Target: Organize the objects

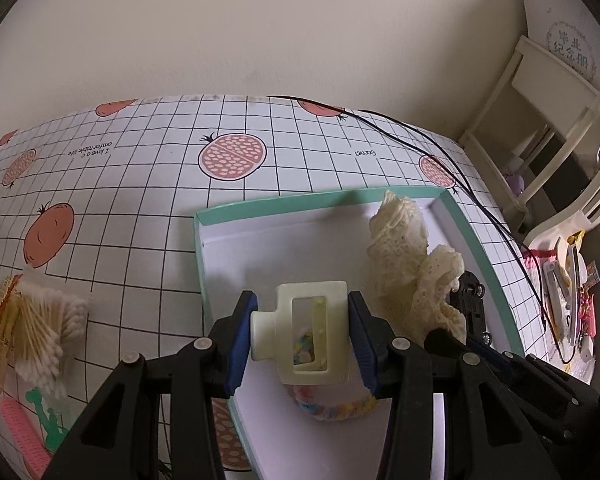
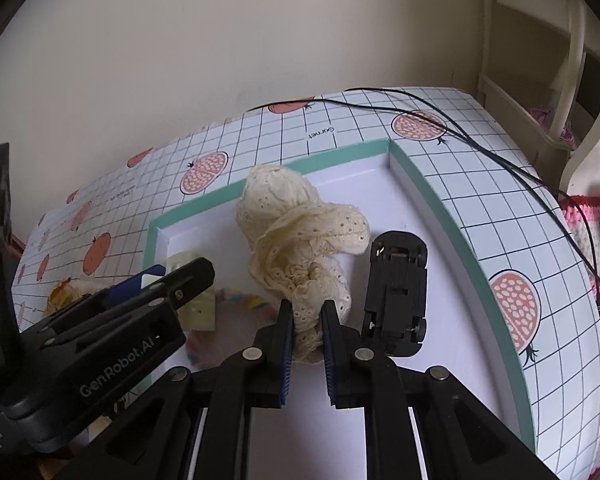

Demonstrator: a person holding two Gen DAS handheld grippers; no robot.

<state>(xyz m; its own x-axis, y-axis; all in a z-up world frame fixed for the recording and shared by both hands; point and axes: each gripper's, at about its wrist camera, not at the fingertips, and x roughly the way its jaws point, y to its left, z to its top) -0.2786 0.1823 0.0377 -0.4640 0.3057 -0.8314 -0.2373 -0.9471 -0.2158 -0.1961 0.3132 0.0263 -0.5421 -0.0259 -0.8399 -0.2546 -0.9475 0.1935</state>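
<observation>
My left hand-held gripper [image 1: 300, 338] held a cream plastic hair claw [image 1: 305, 332]; my right hand-held gripper [image 2: 306, 330] pinched the cream lace cloth [image 2: 296, 240], a black toy car [image 2: 398, 292] just right of it.

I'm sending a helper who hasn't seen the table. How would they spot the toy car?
Find the shallow white box with the teal rim on the grid-pattern tablecloth. Inside, near its right wall, beside the cream lace cloth, lies the small black toy car: the only dark, hard, wheeled thing there.
</observation>
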